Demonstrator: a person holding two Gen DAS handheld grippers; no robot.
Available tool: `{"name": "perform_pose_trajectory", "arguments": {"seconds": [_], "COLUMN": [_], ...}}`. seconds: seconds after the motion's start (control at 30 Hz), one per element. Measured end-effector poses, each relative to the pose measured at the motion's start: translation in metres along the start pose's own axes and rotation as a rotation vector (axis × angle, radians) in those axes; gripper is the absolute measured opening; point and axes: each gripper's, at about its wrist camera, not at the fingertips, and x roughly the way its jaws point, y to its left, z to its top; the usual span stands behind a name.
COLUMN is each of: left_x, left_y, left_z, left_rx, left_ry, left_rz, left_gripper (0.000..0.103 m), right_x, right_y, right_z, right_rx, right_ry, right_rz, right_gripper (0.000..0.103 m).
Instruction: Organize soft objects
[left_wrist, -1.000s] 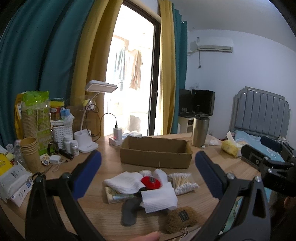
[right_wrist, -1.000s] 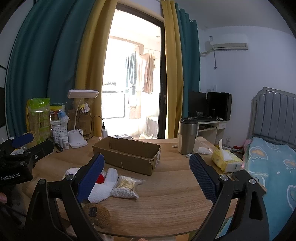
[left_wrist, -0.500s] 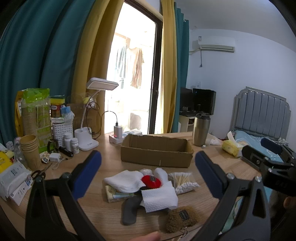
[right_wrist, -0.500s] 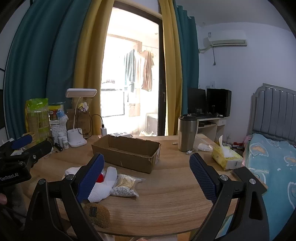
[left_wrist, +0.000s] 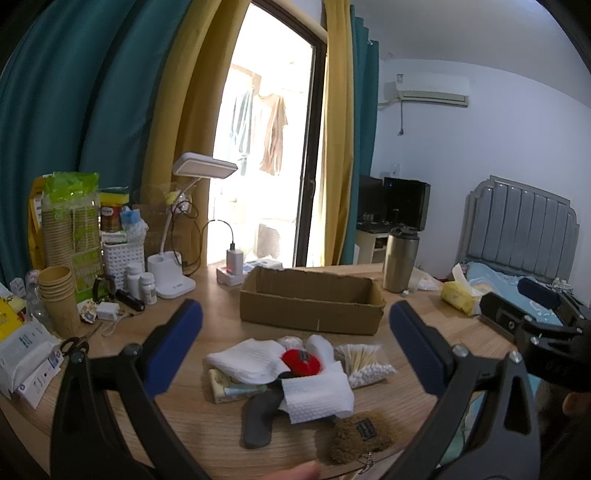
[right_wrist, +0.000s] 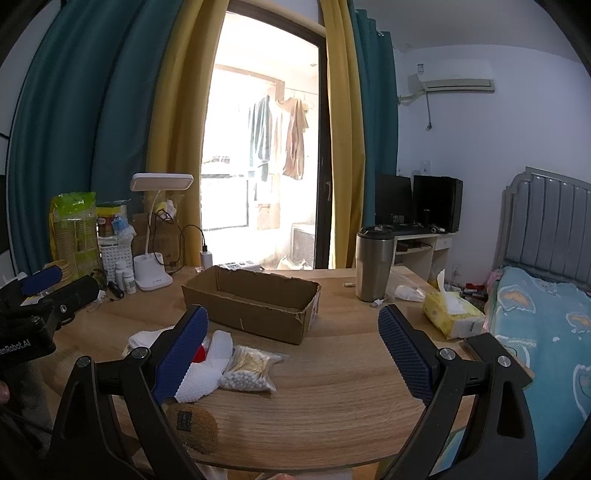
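Observation:
A heap of soft things lies on the wooden table in front of an open cardboard box: white folded cloths, a red plush, a white paper towel, a bag of cotton swabs, a dark grey sock and a brown fuzzy piece. My left gripper is open and empty above the heap. My right gripper is open and empty, right of the heap, with the swab bag and box ahead.
A desk lamp, paper cups, bottles and a basket crowd the table's left. A steel tumbler and yellow tissue pack stand at the right. A bed lies beyond the table's right edge.
Both grippers have tilted or lifted slightly, so the scene sits a little lower in each view. Nothing on the table has moved.

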Motion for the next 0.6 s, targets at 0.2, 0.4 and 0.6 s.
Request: {"name": "perform_pose_trajectory", "arguments": {"seconds": [0.2,0.4,0.6], "left_x": [-0.0012,-0.0012,-0.0023], "left_y": [0.0009,0.0011,0.0001], "left_z": [-0.0007,-0.0005,0.0], "left_rx": [0.0,-0.001,-0.001], "left_ry": [0.004,0.003,0.006], "left_rz": [-0.006,-0.005,-0.008], "left_gripper": [0.102,0.102,0.102], "right_x": [0.0003,0.0007,0.0005], "right_y": [-0.0002,0.001,0.0011], "right_z": [-0.0003,-0.0007,-0.0004], "right_rx": [-0.001,-0.005,-0.005], "right_ry": [0.003,0.005,0.006], "right_rz": [0.002,0.006,0.006], "right_gripper": [0.096,0.096,0.096]}}
